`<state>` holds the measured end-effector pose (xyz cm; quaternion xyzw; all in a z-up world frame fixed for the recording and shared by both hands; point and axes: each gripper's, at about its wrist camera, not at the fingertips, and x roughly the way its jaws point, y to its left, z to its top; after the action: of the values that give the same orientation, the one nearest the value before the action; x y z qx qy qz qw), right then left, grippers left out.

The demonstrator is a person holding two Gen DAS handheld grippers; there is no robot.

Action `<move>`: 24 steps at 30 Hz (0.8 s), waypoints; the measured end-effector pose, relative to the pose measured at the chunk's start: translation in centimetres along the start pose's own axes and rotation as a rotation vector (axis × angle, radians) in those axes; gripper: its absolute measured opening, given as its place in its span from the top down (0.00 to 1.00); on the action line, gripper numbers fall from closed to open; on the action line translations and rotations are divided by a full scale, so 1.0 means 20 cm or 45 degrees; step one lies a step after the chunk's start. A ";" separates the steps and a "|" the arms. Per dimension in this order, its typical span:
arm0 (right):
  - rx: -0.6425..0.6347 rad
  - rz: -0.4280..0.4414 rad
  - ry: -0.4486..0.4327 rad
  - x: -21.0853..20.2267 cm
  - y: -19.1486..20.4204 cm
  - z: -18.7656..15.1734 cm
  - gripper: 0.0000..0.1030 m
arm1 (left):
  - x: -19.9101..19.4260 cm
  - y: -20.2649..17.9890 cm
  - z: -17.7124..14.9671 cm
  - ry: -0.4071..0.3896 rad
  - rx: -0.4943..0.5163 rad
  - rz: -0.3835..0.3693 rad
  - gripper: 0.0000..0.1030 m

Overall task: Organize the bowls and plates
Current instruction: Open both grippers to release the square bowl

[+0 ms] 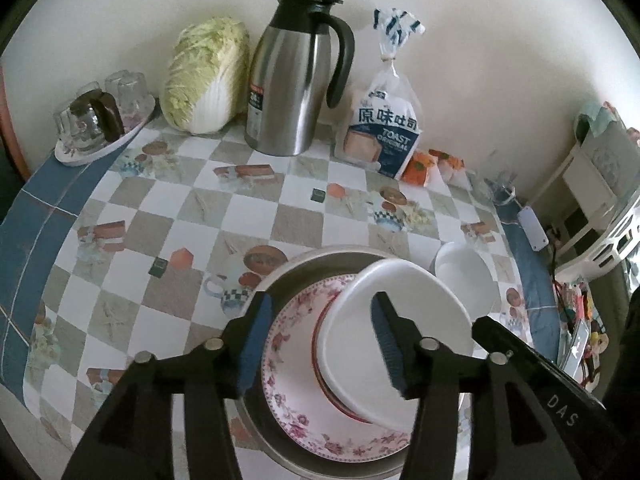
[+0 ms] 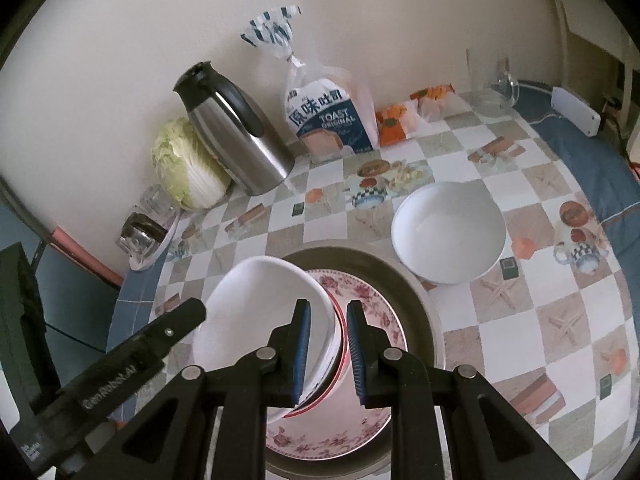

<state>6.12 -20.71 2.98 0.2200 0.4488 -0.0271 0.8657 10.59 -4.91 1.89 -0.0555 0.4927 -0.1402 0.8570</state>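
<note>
A grey metal plate [image 1: 320, 264] [image 2: 416, 292] lies on the checkered table, with a pink floral plate [image 1: 292, 344] [image 2: 376, 312] stacked on it. A white bowl [image 1: 404, 320] [image 2: 256, 304] sits tilted inside a red-rimmed bowl [image 1: 320, 372] [image 2: 340, 360] on the floral plate. My left gripper [image 1: 320, 344] is open over the stack, its right finger over the white bowl. My right gripper [image 2: 326, 354] straddles the rims of both bowls, with a gap still showing. Another white bowl [image 1: 466, 276] [image 2: 448, 232] stands on the table beside the stack.
Against the back wall stand a steel thermos jug [image 1: 292, 80] [image 2: 236, 140], a cabbage [image 1: 208, 76] [image 2: 184, 164], a toast bag [image 1: 384, 128] [image 2: 324, 112] and orange packets [image 1: 420, 166]. A tray of upturned glasses [image 1: 100, 120] [image 2: 144, 232] is at the left edge.
</note>
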 end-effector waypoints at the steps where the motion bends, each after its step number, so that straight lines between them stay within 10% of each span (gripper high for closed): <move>1: -0.005 -0.008 -0.006 0.00 0.00 0.00 0.80 | 0.00 0.00 0.00 -0.004 -0.001 0.020 0.36; 6: -0.014 -0.038 0.001 0.01 -0.01 0.00 0.77 | 0.01 0.02 0.00 -0.007 -0.008 0.076 0.25; 9: -0.013 -0.056 0.000 0.02 -0.02 0.00 0.51 | 0.02 0.03 -0.01 0.002 -0.006 0.119 0.17; 24: -0.026 -0.077 -0.033 0.01 -0.06 0.01 0.03 | 0.02 0.09 -0.02 -0.042 -0.104 0.226 0.06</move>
<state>6.13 -21.94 2.54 0.1968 0.4444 -0.0516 0.8724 10.87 -3.25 0.92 -0.0490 0.4867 -0.0426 0.8711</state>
